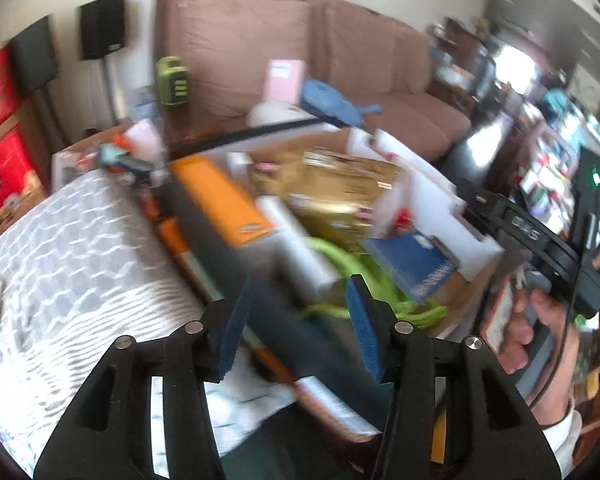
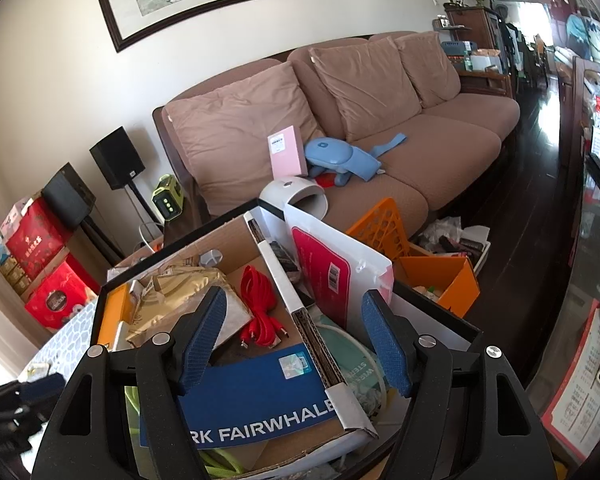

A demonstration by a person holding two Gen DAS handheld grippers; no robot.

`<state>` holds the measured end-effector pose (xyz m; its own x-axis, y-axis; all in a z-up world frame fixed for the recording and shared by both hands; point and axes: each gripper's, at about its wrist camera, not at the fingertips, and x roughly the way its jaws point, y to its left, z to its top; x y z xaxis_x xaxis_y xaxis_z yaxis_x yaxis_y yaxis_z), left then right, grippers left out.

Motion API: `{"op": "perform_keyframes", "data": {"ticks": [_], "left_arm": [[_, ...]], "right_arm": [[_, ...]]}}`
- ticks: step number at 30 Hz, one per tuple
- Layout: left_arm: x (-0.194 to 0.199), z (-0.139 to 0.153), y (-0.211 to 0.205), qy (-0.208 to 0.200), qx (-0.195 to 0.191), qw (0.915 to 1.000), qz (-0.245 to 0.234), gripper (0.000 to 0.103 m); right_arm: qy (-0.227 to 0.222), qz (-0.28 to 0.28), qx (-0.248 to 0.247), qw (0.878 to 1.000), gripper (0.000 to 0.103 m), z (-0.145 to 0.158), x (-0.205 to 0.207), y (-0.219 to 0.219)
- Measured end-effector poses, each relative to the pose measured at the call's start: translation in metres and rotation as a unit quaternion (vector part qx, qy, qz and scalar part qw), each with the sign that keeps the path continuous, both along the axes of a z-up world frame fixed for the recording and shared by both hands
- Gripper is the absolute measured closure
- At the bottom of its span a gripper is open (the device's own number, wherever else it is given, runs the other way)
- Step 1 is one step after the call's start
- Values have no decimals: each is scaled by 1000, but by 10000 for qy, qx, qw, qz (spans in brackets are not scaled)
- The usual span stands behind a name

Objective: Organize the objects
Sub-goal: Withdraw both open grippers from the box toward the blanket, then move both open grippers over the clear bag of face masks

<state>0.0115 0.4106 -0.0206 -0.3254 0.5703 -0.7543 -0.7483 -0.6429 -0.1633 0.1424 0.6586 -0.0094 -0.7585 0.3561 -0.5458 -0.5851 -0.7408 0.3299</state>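
- Left gripper [image 1: 298,324]: blue-padded fingers [image 1: 234,332] part-way apart, nothing between them. View badly smeared; the dark shape under the fingers cannot be made out.
- Right gripper [image 2: 294,344]: fingers [image 2: 386,344] set wide and empty, hovering over the near edge of the open cardboard box with a black rim [image 2: 432,304]. In the left view the person's hand [image 1: 534,340] grips its handle.
- The task's things lie mostly in that box: a blue flat package with white lettering [image 2: 256,404] against the near wall, a coiled red cable [image 2: 260,300] on the bare floor of the box, a crumpled gold foil bag [image 2: 188,292] at the left, a green cord [image 1: 352,272] at the near side.
- A white folder with a pink panel [image 2: 332,268] stands tilted against the cardboard divider, probably parked there to stay upright.
- An orange plastic lattice basket [image 2: 384,228] sits beyond the box, by the brown fabric sofa [image 2: 440,148].
- Judgement: sorting is mid-way; neither gripper has a load, so the next pick is open. The wide right fingers suit the flat blue package.
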Motion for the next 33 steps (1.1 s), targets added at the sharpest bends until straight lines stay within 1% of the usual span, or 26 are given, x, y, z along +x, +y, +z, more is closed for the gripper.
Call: {"op": "perform_keyframes", "data": {"ticks": [5,7,9,14,16,18,19,21,23,26,29,33], "left_arm": [[-41,0,-61,-107,86,9968,783,55],[-54,-1,-89,-198,189,9931,1138,54],[-64,-3,-119,-267,314,9876,1515,51],[-82,-9,-171,-297,268,9774,2075,51],[-83,-6,-185,-276,319,9744,2206,51],[-84,-1,-194,-177,352,9726,2292,50],[-83,2,-196,-100,352,9718,2328,48],[-83,8,-201,59,378,9706,2378,44],[-81,11,-205,182,410,9696,2404,43],[-82,13,-212,308,467,9682,2438,42],[-84,11,-214,349,439,9677,2458,42],[-87,9,-222,396,395,9675,2467,42]], "right_arm": [[-48,-6,175,9998,31,5,-3,-7],[-81,28,244,9997,31,6,-6,-10],[-109,72,291,9995,31,7,-8,-12],[-210,202,357,9989,31,8,-15,-17],[-389,298,402,9980,31,12,-21,-21],[-529,386,543,9964,27,17,-25,-27],[-617,475,646,9949,25,20,-28,-33],[-742,613,850,9917,24,24,-32,-43],[-798,721,997,9892,24,26,-37,-52],[-773,914,995,9878,24,24,-43,-64],[-815,1041,1057,9856,24,21,-50,-76],[-1064,1099,1252,9803,24,19,-59,-89]]}}
